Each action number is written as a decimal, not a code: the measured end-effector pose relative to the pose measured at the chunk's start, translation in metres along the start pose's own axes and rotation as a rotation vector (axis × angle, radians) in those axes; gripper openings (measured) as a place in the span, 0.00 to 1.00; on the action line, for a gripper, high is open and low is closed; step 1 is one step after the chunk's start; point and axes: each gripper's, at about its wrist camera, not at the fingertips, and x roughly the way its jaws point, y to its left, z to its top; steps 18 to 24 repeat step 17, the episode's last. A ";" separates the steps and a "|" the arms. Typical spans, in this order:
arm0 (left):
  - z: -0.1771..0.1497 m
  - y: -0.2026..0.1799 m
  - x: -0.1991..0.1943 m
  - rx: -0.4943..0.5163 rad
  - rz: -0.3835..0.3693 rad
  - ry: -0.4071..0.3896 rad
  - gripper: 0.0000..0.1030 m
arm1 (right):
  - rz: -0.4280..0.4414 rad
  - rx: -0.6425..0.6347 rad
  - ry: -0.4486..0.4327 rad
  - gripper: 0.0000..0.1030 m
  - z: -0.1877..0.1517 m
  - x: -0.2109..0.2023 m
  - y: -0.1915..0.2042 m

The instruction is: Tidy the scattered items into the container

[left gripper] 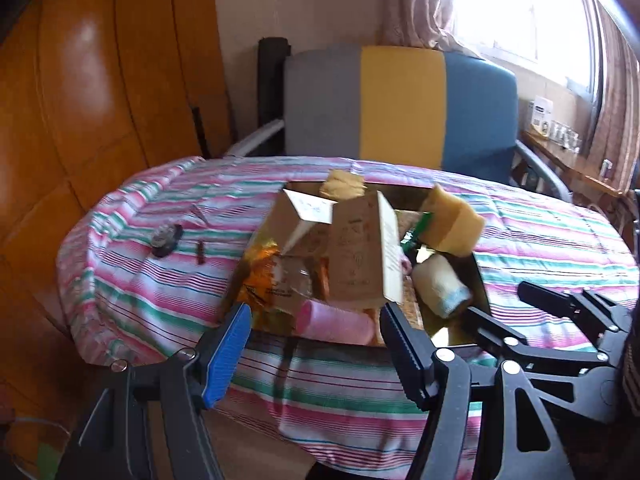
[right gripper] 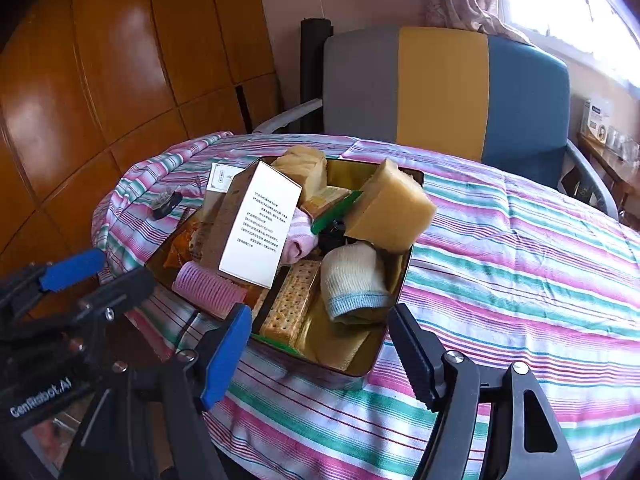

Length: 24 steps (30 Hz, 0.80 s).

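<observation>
Striped cloth [right gripper: 520, 248] covered the desk, where the tin [right gripper: 404, 280] sat heaped with boxes and sponges. Left gripper [left gripper: 316, 344] and right gripper [right gripper: 320, 344] both hovered at its six o'clock edge, fingers [right gripper: 224, 356] apart, gripping nothing.
</observation>
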 end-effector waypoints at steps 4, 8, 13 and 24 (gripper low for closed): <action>0.001 0.006 0.006 -0.023 0.020 0.026 0.63 | -0.002 -0.015 -0.010 0.73 0.001 -0.001 0.002; 0.002 0.005 0.014 -0.009 0.035 0.062 0.61 | 0.003 -0.016 -0.003 0.73 0.000 0.002 0.001; -0.001 0.006 0.023 -0.022 0.032 0.097 0.61 | 0.004 -0.013 0.003 0.74 0.000 0.005 0.001; -0.006 0.007 0.028 -0.029 0.044 0.094 0.57 | -0.004 -0.011 0.009 0.75 -0.001 0.007 0.001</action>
